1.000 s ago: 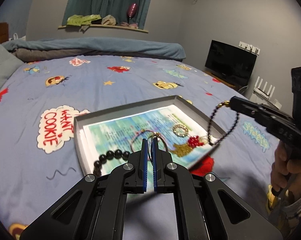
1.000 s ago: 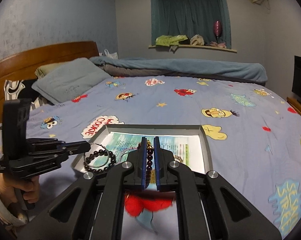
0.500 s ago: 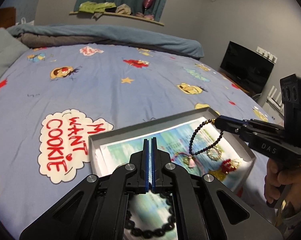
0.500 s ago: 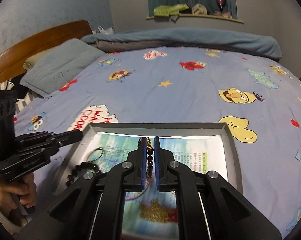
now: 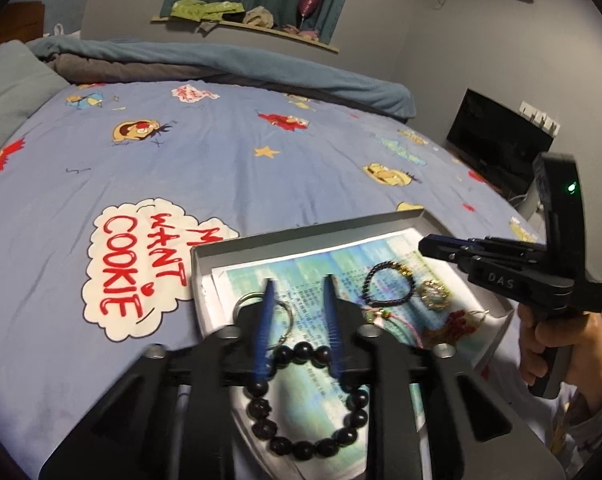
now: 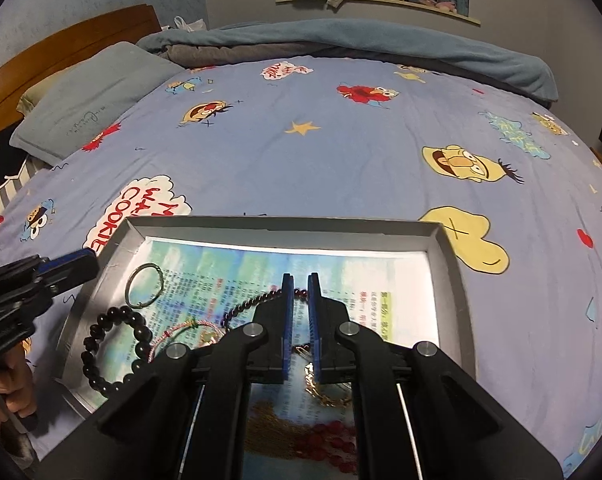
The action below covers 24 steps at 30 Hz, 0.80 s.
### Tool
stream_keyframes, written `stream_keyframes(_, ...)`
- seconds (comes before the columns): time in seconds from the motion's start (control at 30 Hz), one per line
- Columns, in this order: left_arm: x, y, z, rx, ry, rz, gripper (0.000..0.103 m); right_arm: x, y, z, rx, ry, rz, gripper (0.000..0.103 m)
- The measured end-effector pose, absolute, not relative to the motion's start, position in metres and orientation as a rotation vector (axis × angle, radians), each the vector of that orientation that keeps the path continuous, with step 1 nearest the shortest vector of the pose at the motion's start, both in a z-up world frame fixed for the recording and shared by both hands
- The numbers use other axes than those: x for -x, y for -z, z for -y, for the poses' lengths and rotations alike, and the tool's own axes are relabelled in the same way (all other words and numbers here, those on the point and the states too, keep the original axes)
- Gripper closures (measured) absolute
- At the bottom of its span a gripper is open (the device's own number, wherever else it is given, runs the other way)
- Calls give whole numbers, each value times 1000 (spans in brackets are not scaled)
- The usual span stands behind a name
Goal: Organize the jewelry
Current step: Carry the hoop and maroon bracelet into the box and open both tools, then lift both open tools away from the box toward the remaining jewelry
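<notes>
A grey tray (image 5: 301, 236) (image 6: 285, 226) lined with a printed sheet lies on the bed. In it are a large black bead bracelet (image 5: 305, 404) (image 6: 113, 352), a silver ring (image 5: 263, 316) (image 6: 144, 285), a small dark bead bracelet (image 5: 389, 284) (image 6: 253, 302), a pink cord (image 5: 397, 322), gold pieces and red beads (image 6: 329, 444). My left gripper (image 5: 299, 284) is open above the black bracelet and ring, holding nothing. My right gripper (image 6: 299, 280) is slightly open over the small dark bracelet, which lies on the sheet.
The bed has a blue cartoon sheet (image 6: 341, 152), a grey pillow (image 6: 89, 100) and a rolled blanket (image 5: 221, 64) at the far side. A wooden headboard (image 6: 61, 48) stands left. A dark screen (image 5: 497, 144) stands beyond the bed's right edge.
The right gripper lowered the small dark bracelet into the tray and opened, letting it go. The left gripper opened, and the black bracelet and ring now lie in the tray.
</notes>
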<state>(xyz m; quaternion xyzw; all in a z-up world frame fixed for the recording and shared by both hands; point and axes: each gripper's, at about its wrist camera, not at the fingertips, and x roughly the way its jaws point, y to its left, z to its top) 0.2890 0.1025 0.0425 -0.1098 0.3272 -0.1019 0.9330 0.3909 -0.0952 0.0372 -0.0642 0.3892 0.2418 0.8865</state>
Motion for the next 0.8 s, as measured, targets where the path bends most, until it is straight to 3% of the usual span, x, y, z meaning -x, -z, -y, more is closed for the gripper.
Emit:
stream_keyframes(0.23,-276,-46,-102,204,182,-666,68,-378,-44,114,95,-502,-776,91)
stream_keyframes(0.4,-261,-41,-107,230,172,-662,67,-364,-44,132,59,-510,-759,76)
stream_keyframes(0.5,-249,-39,-111,250,159,-649,36,-349,-41,143,36,-528,-750,73)
stream_keyframes(0.7,-219,-38,-111,254,171,-634,36,-310,-38,159,-6,-563,-717,69)
stream_keyframes(0.8,-203,-36,-110,273,196,-630,36,-287,-36,162,-11,-591,-699,58)
